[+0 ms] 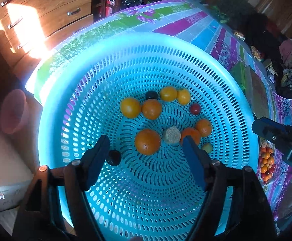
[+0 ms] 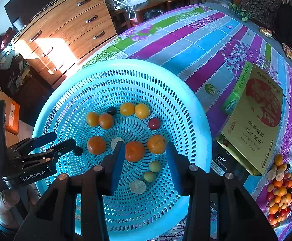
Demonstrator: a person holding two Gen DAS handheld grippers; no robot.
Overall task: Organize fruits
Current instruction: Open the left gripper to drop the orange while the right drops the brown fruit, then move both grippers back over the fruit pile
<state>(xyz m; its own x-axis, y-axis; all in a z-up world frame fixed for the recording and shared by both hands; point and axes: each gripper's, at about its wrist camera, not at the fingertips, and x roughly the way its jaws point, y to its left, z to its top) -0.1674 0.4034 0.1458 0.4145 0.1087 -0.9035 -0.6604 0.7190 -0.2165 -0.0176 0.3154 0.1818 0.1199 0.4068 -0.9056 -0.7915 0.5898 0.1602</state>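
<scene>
While both your grippers hang over the blue perforated basket [image 2: 196,120] at the table's near left edge, neither one has hold of anything. Your left gripper [image 1: 146,152] has its jaws spread wide; a small dark fruit [image 1: 114,157] sits just beside the left finger on the basket wall, whether touching it I cannot tell. Your right gripper [image 2: 146,156] has its jaws partly apart, with an orange fruit [image 2: 135,151], two small green fruits [image 2: 155,166] and a pale round fruit [image 2: 138,186] lying in the basket between them, none pressed by the pads. More orange, yellow and red fruits rest across the basket's floor toward its far side. A heap of unsorted fruit [image 2: 279,188] lies on the striped tablecloth [image 2: 186,46] near the table's right edge, beside a yellow box [image 2: 256,124].
</scene>
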